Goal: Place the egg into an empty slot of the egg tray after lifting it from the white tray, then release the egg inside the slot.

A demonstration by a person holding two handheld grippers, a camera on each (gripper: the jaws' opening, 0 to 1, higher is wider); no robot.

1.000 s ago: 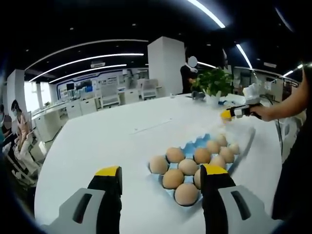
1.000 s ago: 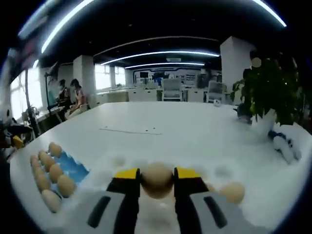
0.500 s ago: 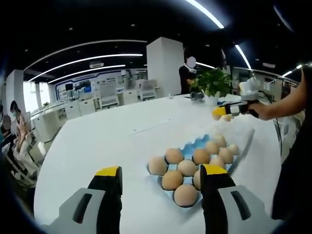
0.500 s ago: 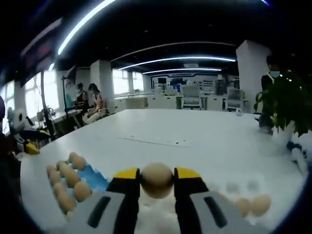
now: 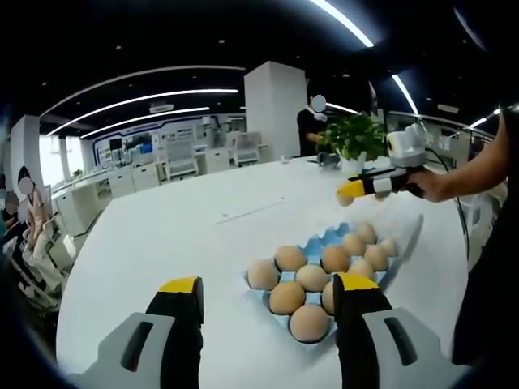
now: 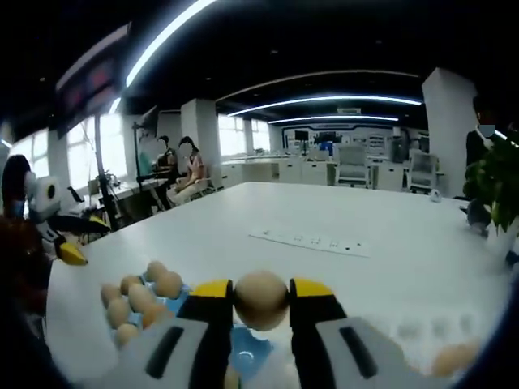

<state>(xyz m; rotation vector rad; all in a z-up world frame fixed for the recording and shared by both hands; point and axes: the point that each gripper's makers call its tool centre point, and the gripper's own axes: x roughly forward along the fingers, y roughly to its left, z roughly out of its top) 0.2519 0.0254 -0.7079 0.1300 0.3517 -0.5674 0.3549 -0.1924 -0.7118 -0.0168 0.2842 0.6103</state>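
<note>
Right tool point(image 6: 261, 301): jaws were closed on a tan egg point(image 6: 260, 298), which was held between the yellow tips and raised above the white worktop point(image 6: 340, 275). Below and to the left of the jaws in the right gripper view, the blue egg tray point(image 6: 243, 352) was seen with several eggs point(image 6: 138, 296) seated in it. One more egg point(image 6: 451, 359) was seen low at the right edge of that view, on a pale surface whose nature could not be told.

Left tool point(image 5: 268, 296): jaws were spread wide with nothing between them, held low over the worktop point(image 5: 162, 243). Just beyond its right jaw, the egg tray point(image 5: 324, 239) was seen, its near slots filled by eggs point(image 5: 311, 277) in two rows, blue cups bare at the far corner. The right tool point(image 5: 347, 193) was noted in the left gripper view above the tray's far end, held by a hand point(image 5: 432, 185); the carried egg could not be made out there.

A potted plant point(image 5: 354, 139) was recorded at the worktop's far edge, with a person point(image 5: 310, 121) standing behind it.
</note>
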